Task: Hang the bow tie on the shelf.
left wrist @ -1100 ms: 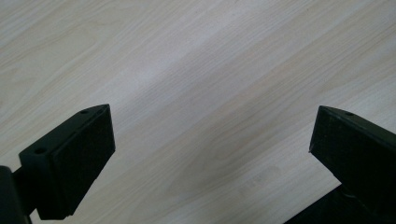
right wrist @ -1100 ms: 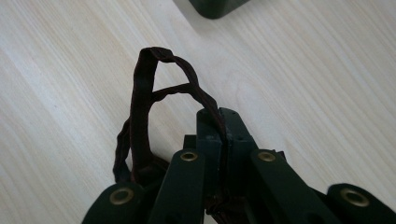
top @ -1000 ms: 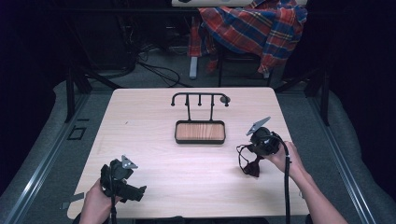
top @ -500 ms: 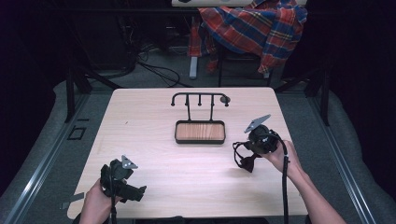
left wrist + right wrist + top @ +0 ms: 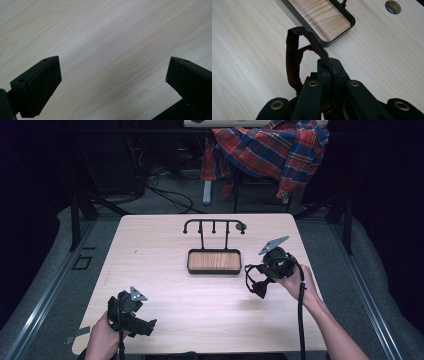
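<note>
Between your grippers the table (image 5: 200,310) lies bare — only the hook stand's tray (image 5: 214,261) blocks centre-back.

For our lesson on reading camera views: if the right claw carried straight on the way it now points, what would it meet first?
Probably the tray of the small rack. In the right gripper view, the right claw, shut on a dark strap, aims at the tray's near rim, with bare table between. Its height above the table is unclear.
</note>
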